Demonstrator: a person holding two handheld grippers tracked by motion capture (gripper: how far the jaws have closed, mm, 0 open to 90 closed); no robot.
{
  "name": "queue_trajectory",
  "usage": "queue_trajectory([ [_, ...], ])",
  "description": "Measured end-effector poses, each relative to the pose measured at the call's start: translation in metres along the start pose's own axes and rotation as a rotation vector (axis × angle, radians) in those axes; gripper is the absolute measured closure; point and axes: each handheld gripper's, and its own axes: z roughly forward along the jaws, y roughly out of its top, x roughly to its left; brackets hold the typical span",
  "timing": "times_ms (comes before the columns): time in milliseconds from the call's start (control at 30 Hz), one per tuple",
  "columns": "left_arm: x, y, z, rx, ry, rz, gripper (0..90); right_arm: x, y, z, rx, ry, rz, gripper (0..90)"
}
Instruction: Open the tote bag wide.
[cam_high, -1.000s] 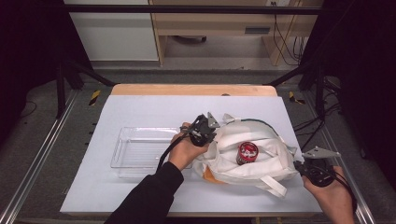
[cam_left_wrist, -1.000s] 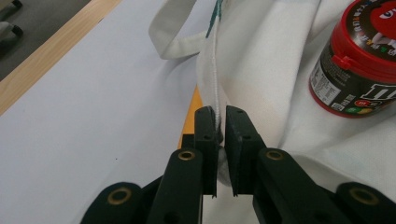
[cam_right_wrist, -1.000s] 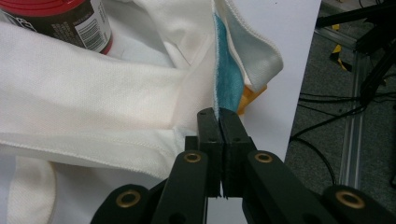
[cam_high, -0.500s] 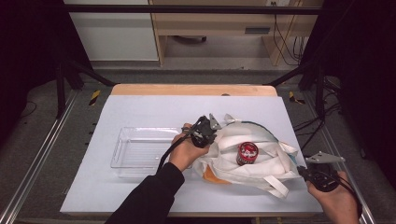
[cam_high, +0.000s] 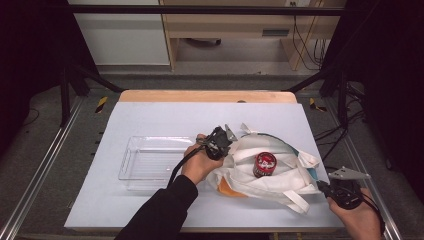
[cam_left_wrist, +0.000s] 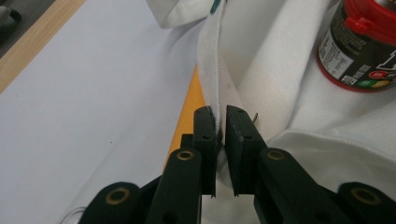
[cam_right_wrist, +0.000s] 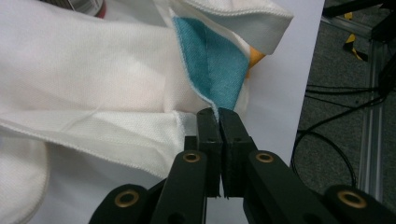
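A white cloth bag (cam_high: 280, 175) lies crumpled at the table's right, with a red-lidded dark jar (cam_high: 264, 164) sitting in its folds. My left gripper (cam_high: 228, 151) is at the bag's left edge. In the left gripper view its jaws (cam_left_wrist: 217, 119) are shut on the bag's white hem (cam_left_wrist: 212, 70), with the jar (cam_left_wrist: 362, 46) at upper right. My right gripper (cam_high: 323, 187) holds the bag's right corner near the table's front right. In the right gripper view its jaws (cam_right_wrist: 217, 115) are shut on the rim where the teal lining (cam_right_wrist: 212, 70) shows.
A clear plastic tray (cam_high: 131, 159) stands left of the bag, by my left hand. Something orange (cam_high: 226, 187) lies under the bag. The table's right edge (cam_high: 327, 165) is close to my right gripper, with cables on the floor beyond.
My right gripper has moved a little down and toward the table's front right corner, still gripping the bag's rim. The left gripper has stayed put.
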Motion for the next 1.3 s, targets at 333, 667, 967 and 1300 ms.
queue_trajectory([
  [333,-0.009,0.0,-0.034,-0.159,0.024,-0.015,60.1,0.007,0.017,-0.024,-0.17,0.029,-0.085,51.5],
  [667,-0.045,-0.02,-0.069,-0.221,-0.059,0.01,53.3,0.022,0.066,-0.026,-0.187,0.061,-0.161,34.2],
  [967,-0.058,-0.039,-0.064,-0.201,-0.079,-0.007,50.3,0.021,0.107,-0.002,-0.172,0.054,-0.231,49.7],
  [1300,-0.068,-0.047,-0.047,-0.16,-0.14,0.002,60.5,0.005,0.14,0.042,-0.117,0.074,-0.242,62.8],
])
